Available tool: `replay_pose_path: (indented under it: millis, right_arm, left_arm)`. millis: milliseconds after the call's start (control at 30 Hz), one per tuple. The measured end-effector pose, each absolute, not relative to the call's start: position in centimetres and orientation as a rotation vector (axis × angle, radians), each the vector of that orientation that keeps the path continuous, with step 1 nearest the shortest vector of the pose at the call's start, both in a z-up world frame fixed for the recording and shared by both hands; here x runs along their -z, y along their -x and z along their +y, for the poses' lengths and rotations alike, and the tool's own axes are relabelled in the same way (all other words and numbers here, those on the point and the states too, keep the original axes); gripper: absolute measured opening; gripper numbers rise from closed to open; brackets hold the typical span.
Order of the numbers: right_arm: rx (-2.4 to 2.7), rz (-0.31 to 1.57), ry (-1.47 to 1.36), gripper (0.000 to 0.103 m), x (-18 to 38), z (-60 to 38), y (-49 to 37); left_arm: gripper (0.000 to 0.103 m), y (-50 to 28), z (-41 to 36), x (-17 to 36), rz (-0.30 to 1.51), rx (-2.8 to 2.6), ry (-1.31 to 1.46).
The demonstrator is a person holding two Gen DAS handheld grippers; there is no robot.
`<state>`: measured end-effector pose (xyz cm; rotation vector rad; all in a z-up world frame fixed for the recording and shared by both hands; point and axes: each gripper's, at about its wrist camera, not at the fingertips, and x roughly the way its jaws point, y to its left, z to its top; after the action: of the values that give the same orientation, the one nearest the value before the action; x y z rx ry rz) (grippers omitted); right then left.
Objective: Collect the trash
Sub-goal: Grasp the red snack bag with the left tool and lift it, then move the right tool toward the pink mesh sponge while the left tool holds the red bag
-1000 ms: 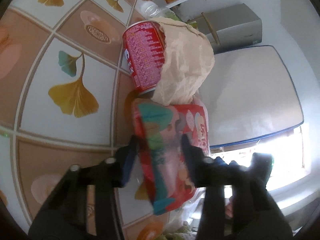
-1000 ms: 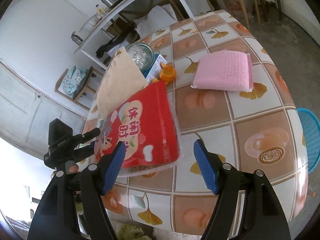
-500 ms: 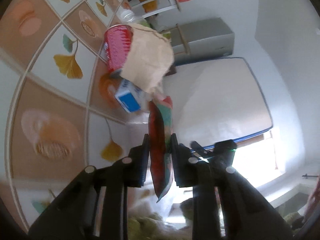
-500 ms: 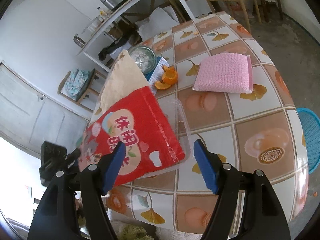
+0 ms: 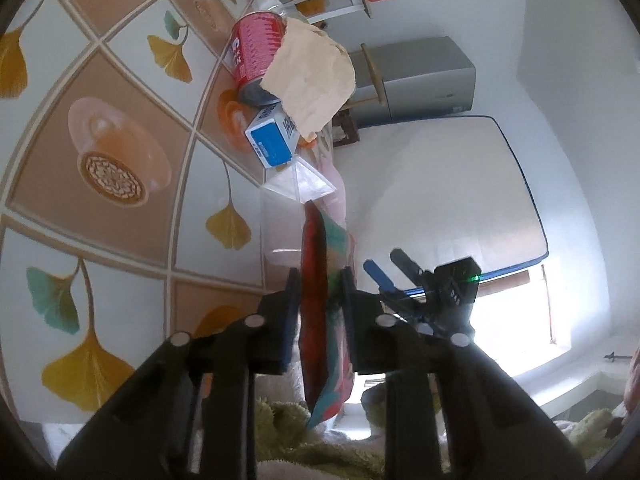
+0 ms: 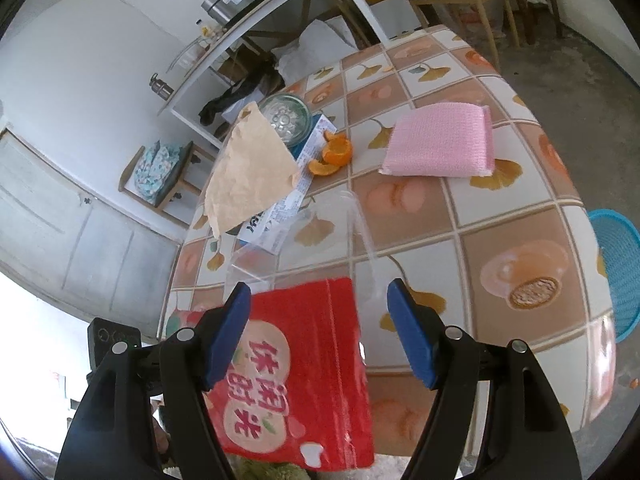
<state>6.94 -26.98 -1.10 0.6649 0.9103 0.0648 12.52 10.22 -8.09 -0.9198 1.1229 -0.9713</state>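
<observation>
Currently, the red snack bag (image 5: 322, 304) hangs edge-on between the two fingers of the left gripper (image 5: 319, 292), which are closed against its faces. In the right wrist view the same bag (image 6: 298, 380) shows its printed front, held in the air over the near edge of the tiled table (image 6: 500, 216). The right gripper (image 6: 320, 328) stands wide apart with nothing between its blue pads (image 6: 408, 340); the bag sits behind and below that gap, and no contact can be confirmed.

Farther along the table lie a clear plastic container (image 6: 304, 236), a blue-and-white carton (image 5: 272, 138), a red can (image 5: 256, 54) on its side and a crumpled brown paper (image 6: 250, 170) tilted over the can and carton. Orange peel (image 6: 334, 154) rests beside the carton. A pink sponge cloth (image 6: 438, 140) lies well apart to the right. A blue basket (image 6: 618, 272) stands below the table's right edge.
</observation>
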Motion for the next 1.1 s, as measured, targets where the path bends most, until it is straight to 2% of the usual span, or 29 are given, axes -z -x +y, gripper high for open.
replay_pose_path:
  millis: [300, 767, 1000, 1100]
  right_arm:
    - [-0.013, 0.890, -0.717, 0.069, 1.8, -29.1, -4.3]
    - [-0.008, 0.844, -0.713, 0.069, 1.3, -30.2, -5.0]
    - [-0.053, 0.882, -0.717, 0.069, 2.6, -28.9, -5.7]
    - [-0.073, 0.897, -0.681, 0.069, 2.9, -27.8, -6.3]
  left_arm:
    - [0.012, -13.1, 10.1, 7.0, 1.077, 1.018, 0.973]
    - [0.011, -16.5, 10.4, 7.2, 0.990, 0.874, 1.057]
    - [0.019, -16.2, 9.5, 8.2, 1.038, 0.799, 1.007]
    - [0.028, -16.2, 9.7, 8.4, 1.065, 0.784, 1.001]
